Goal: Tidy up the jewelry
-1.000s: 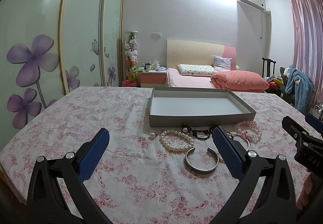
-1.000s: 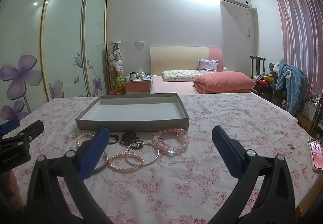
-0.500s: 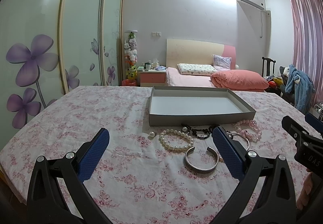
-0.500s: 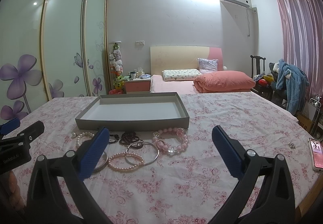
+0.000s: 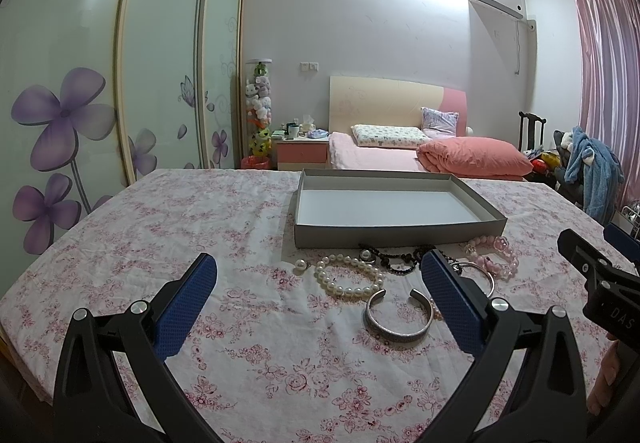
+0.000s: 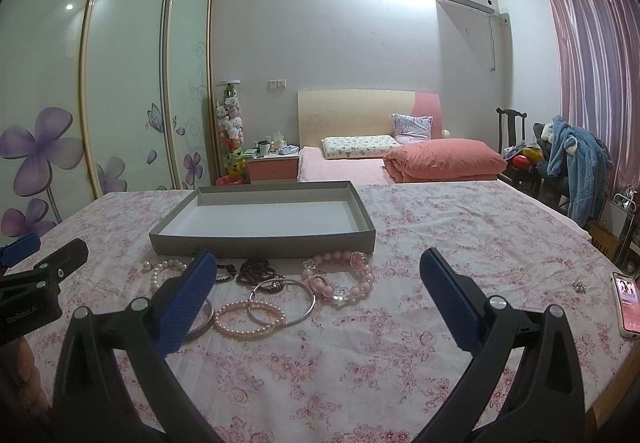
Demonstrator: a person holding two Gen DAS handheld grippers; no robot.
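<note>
— Looking at the table (image 5: 120, 227), where is the jewelry now?
— It lies on the flowered cloth just in front of the grey tray (image 5: 394, 233), not inside it. I see a white pearl bracelet (image 5: 347, 278), a silver cuff (image 5: 396, 317), a dark bead strand (image 6: 256, 270), a thin silver bangle (image 6: 282, 301), a pink pearl bracelet (image 6: 250, 319) and a pink bead bracelet (image 6: 344, 275).
— And the tongs?
— The left tongs (image 5: 318, 301) are wide apart, holding nothing, above the cloth near the cuff. The right tongs (image 6: 318, 297) are also wide apart and hold nothing, near the bangle.
— Anything else?
— A phone (image 6: 628, 303) lies at the right edge of the table.
</note>
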